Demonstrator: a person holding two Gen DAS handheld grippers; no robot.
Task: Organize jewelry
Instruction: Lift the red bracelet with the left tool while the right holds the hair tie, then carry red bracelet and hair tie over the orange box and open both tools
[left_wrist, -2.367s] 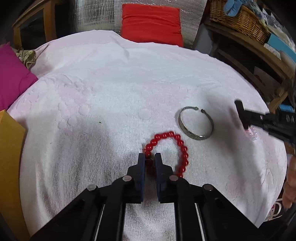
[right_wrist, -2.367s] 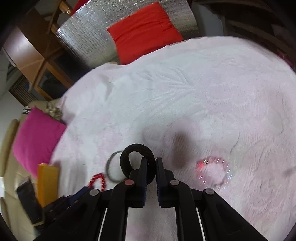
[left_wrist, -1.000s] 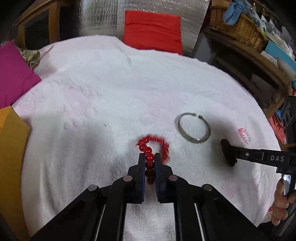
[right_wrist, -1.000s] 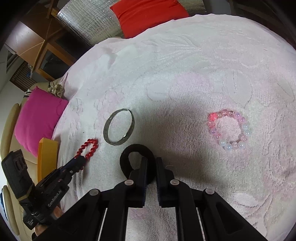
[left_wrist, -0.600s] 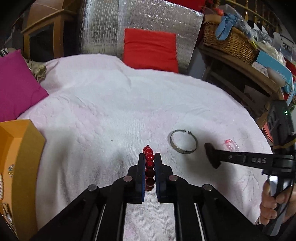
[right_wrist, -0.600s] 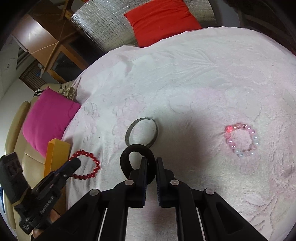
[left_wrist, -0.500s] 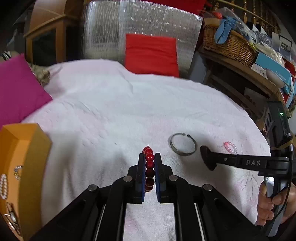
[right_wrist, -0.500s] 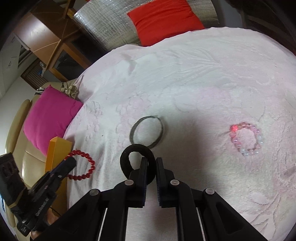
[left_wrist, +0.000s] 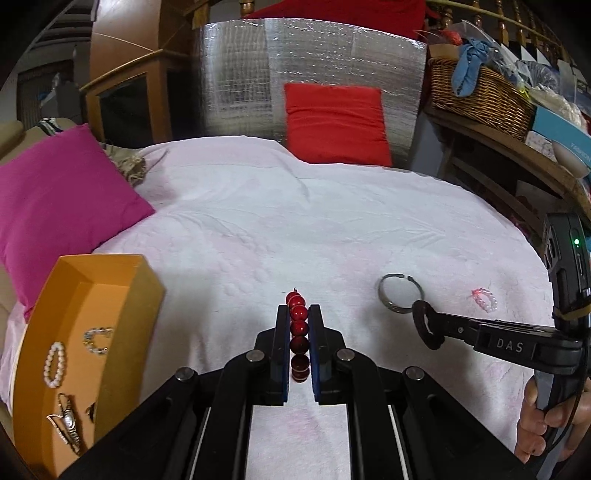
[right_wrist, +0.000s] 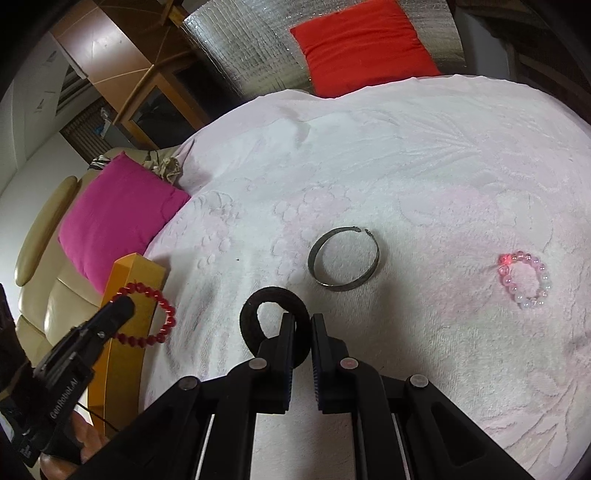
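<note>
My left gripper is shut on a red bead bracelet and holds it above the white cloth; in the right wrist view the bracelet hangs as a loop from that gripper, beside the orange box. My right gripper is shut on a black fabric ring, also lifted; the left wrist view shows it at the right. A silver open bangle and a pink bead bracelet lie on the cloth.
An orange box stands at the left edge with several jewelry pieces inside. A magenta cushion lies behind it, a red cushion at the back against a silver panel. A wicker basket sits on a shelf at the right.
Both grippers rose from the cloth with their pieces. The red bracelet came off the cloth and now hangs near the orange box, which came into the left view.
</note>
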